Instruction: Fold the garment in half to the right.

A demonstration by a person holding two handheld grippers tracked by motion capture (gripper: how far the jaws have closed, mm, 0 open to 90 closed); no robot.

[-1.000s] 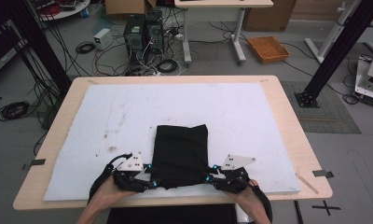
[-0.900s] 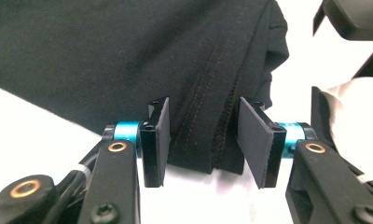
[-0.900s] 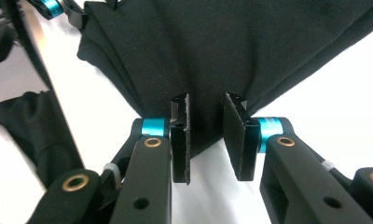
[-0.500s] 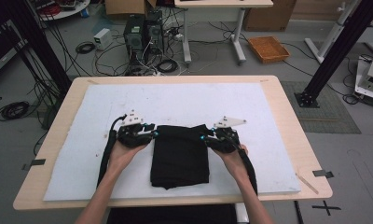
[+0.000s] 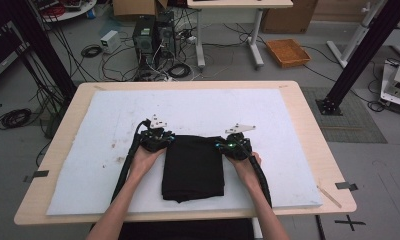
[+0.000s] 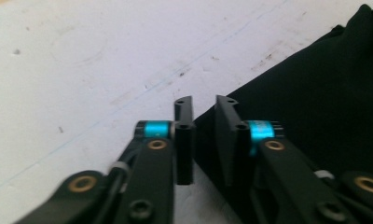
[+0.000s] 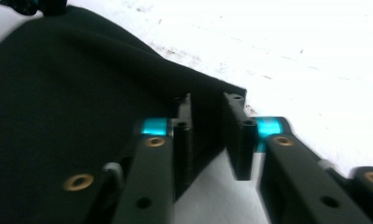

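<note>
Finishing a fold of the black cloth (image 5: 193, 167) lying mid-surface (image 5: 288, 130), left gripper (image 5: 168, 142) and right gripper (image 5: 222, 146) straddle its far corners, jaws unclenched (left's just narrowing, right's just widening, neither pinching), so backing clear seems next.

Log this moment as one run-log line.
action: folding cloth | left claw: at far-left corner, closing | right claw: at far-right corner, opening | surface: white mat

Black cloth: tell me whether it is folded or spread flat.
Folded. The black cloth lies on the white mat as a compact rectangle, with layered edges along its near side in the high view.
</note>
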